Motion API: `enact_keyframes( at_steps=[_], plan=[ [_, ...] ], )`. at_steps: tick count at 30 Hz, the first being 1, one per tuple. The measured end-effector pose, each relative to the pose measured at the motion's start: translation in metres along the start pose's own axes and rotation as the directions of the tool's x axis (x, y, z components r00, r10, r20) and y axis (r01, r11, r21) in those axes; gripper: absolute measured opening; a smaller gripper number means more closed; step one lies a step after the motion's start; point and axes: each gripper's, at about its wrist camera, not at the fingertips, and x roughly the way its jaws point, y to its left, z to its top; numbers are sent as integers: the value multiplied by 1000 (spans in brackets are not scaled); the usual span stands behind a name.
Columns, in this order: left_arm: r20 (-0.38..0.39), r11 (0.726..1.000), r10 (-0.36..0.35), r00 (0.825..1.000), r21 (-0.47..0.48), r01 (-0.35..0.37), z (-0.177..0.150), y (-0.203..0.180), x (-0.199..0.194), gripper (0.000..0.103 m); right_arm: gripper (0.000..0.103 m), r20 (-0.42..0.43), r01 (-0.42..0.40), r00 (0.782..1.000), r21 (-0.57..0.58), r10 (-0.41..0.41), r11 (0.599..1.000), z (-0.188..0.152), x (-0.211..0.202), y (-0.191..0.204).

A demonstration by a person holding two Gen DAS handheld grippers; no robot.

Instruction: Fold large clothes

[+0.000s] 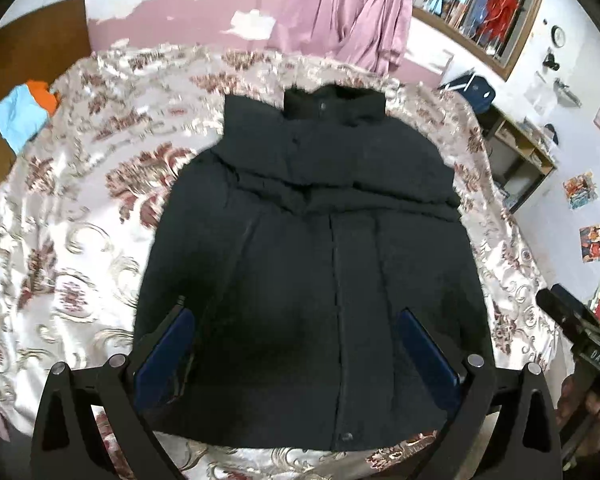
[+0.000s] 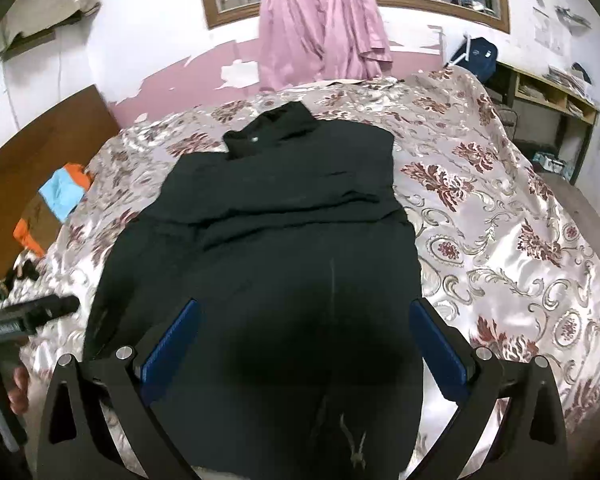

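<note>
Bed [image 1: 80, 216] is covered by floral satin; black jacket [image 1: 312, 264] is laid flat on it, collar far. Left gripper [image 1: 296, 356]: fingers apart over hem. Right gripper [image 2: 304, 356]: fingers apart, nothing held. Both hem corners should be gripped evenly.

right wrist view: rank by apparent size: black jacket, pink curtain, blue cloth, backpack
1. jacket
2. curtain
3-4. blue cloth and backpack look alike; backpack is farther, so unranked.

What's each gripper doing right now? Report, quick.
Left gripper: open, holding nothing, above the black jacket.
Right gripper: open, holding nothing, above the same jacket.
</note>
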Motion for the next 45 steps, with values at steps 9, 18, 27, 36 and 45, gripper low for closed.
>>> enact_keyframes(
  at_steps=[9, 18, 27, 36, 45],
  plan=[
    [65, 999, 47, 997, -3, -47, 40, 9, -50, 103, 101, 30, -58, 998, -88, 61, 994, 28, -42, 27],
    [63, 995, 99, 993, 18, -100, 99, 2, -19, 103, 101, 14, -42, 999, -92, 44, 995, 72, -26, 12],
    [108, 990, 110, 988, 73, -118, 194, 22, 88, 103, 101, 0, 12, 1000, -167, -13, 986, 134, 60, 5],
    [115, 971, 98, 989, 205, -120, 278, 19, 244, 103, 95, 13, 120, 992, -371, -124, 921, 237, 214, 14],
    [174, 965, -131, 976, 246, 86, 326, 8, 331, 103, 59, 71, 94, 995, -355, -73, 930, 301, 337, 39]
  ],
)
